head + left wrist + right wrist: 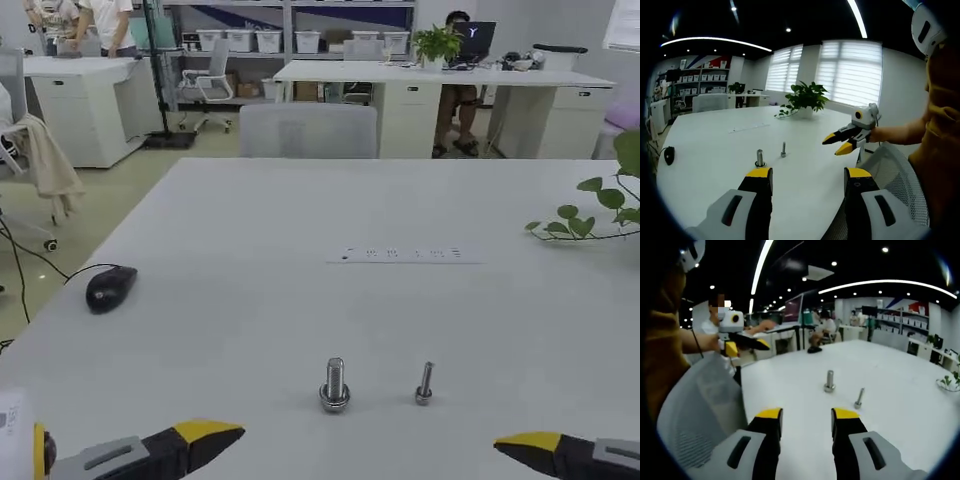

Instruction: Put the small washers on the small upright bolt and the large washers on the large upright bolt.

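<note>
In the head view, the left gripper (205, 434) is poking in at the bottom left corner and the right gripper (530, 442) at the bottom right, both hovering over the near edge of the white counter (300, 230). The large bolt (335, 385) is standing upright ahead of the left gripper and off to its right. The small bolt (425, 384) is standing just beside it, ahead of the right gripper and to its left. Each bolt is showing a wider ring at its foot; whether that is a washer is too small to tell. A black mouse (110, 287) is lying far ahead of the left gripper, toward the left.

In the left gripper view, the left gripper (809, 175) is gaping wide with nothing between its jaws. The large bolt (760, 158) is standing just beyond its left jaw, the small bolt (783, 149) a little farther on. The right gripper (840, 144) is hanging off to the right in a hand, its jaws parted.

In the right gripper view, the right gripper (807, 416) is spread wide too, holding nothing. Both bolts are standing ahead of it — the large bolt (829, 381) farther, the small bolt (859, 398) nearer its right jaw. The left gripper (747, 345) is hovering off to the left, above a mesh chair back (700, 400).
</note>
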`<state>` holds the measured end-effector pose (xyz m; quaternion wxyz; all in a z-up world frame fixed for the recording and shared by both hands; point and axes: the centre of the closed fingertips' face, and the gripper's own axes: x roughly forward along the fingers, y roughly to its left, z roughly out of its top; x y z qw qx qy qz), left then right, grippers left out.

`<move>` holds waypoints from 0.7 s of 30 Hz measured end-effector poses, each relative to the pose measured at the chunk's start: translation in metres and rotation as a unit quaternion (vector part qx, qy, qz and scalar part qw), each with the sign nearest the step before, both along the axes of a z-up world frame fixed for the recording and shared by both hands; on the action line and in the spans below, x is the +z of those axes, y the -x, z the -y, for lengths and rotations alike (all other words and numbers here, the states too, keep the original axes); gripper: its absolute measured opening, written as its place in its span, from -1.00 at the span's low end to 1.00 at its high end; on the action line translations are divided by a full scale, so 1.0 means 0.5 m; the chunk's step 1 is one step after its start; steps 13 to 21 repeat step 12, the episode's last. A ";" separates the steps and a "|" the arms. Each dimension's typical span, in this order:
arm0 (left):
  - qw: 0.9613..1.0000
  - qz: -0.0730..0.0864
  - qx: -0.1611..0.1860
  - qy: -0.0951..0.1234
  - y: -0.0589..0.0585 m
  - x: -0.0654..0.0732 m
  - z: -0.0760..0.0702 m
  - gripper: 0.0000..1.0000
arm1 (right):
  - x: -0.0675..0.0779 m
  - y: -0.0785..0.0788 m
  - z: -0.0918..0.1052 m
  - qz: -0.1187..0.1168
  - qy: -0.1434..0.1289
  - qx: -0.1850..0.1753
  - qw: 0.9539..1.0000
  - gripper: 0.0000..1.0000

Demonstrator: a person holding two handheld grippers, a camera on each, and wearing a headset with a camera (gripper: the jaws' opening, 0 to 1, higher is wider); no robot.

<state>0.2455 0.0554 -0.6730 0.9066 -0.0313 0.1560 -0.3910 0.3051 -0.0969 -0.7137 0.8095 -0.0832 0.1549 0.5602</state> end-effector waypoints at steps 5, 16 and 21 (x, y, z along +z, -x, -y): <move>1.000 -0.004 0.003 0.001 0.001 -0.005 -0.005 0.14 | 0.000 0.007 0.021 -0.004 -0.010 -0.026 1.000 -0.13; 1.000 -0.003 0.006 0.000 0.007 -0.003 -0.005 0.14 | 0.017 0.001 0.019 0.008 -0.020 -0.043 0.999 -0.09; 1.000 -0.003 0.006 0.000 0.007 -0.003 -0.005 0.14 | 0.017 0.001 0.019 0.008 -0.020 -0.043 0.999 -0.09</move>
